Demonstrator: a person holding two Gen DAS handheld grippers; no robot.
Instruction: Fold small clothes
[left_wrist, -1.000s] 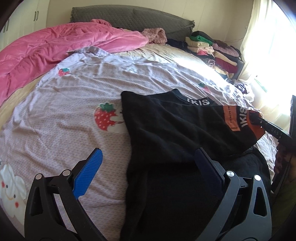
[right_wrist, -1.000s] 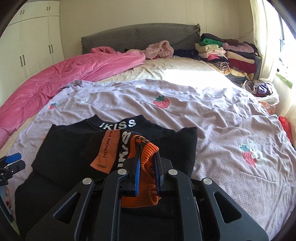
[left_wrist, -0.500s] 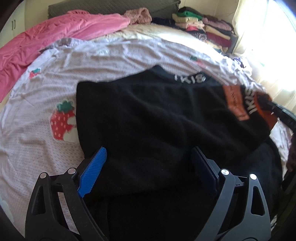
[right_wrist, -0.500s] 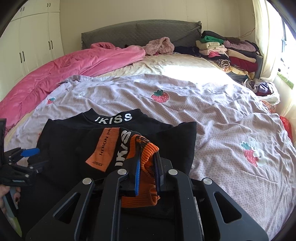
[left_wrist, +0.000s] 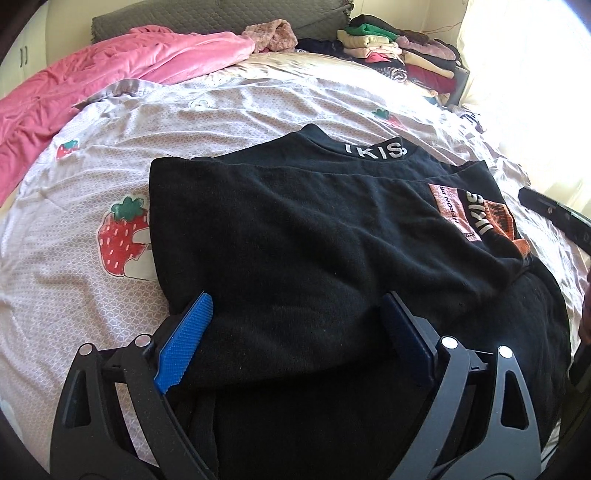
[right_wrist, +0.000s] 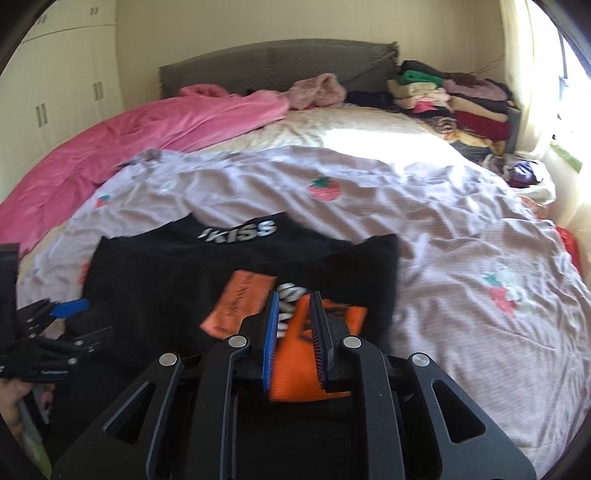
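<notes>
Lying on lilac strawberry-print sheet (left_wrist: 229, 110) on bed: one black sweater (left_wrist: 314, 243), sleeve folded across body, one orange cuff (right_wrist: 314, 354). Two grippers. Left gripper (left_wrist: 295, 332) jaws spread wide over sweater's left part, grasping nothing. Right gripper (right_wrist: 293, 339) jaws slightly parted around orange cuff; grip on it unclear. One pink blanket (left_wrist: 110, 70), one stack of folded clothes (right_wrist: 454, 99) beyond.

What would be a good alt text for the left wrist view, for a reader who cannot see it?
The open left gripper hangs over a black sweater with a white-lettered collar, laid on a lilac strawberry-print sheet. An orange cuff lies at the sweater's right; a pink blanket and folded clothes are behind.
</notes>
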